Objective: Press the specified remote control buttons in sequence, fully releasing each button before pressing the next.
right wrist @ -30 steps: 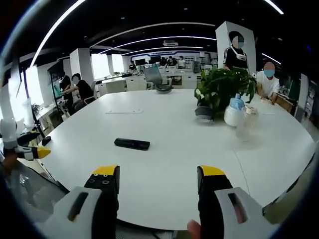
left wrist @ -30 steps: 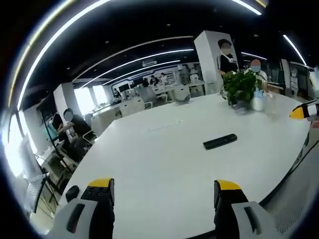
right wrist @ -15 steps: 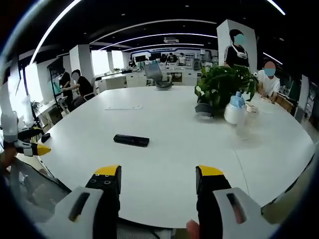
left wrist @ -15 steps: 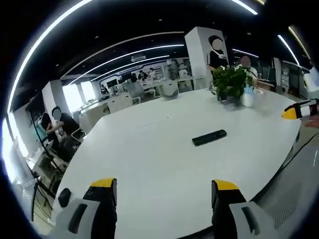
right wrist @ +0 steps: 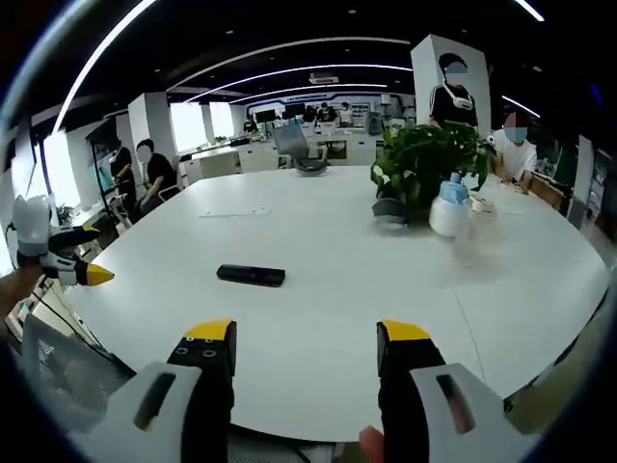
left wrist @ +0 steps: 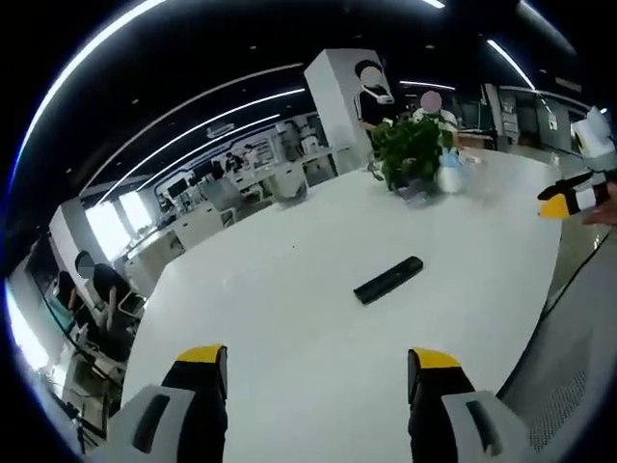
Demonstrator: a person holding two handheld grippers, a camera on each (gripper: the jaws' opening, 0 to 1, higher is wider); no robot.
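A slim black remote control (left wrist: 388,280) lies flat on the big white round table (left wrist: 289,318), well ahead of my left gripper (left wrist: 318,359), which stands open with nothing between its yellow-tipped jaws. In the right gripper view the same remote (right wrist: 251,275) lies left of centre, beyond my right gripper (right wrist: 305,334), also open and empty over the table's near edge (right wrist: 318,386). The right gripper's yellow tip (left wrist: 567,200) shows at the right edge of the left gripper view. The left gripper's tip (right wrist: 82,275) shows at the left of the right gripper view.
A potted green plant (right wrist: 424,164) stands at the table's far side with a white and blue bottle (right wrist: 448,210) and a clear cup (right wrist: 472,231) beside it. A sheet of paper (right wrist: 234,212) lies further back. People sit and stand around; a hand (right wrist: 14,289) holds the left gripper.
The left view has swung and rolled, so the remote sits nearer and more central than before. The right view has barely shifted. The remote itself has not moved.
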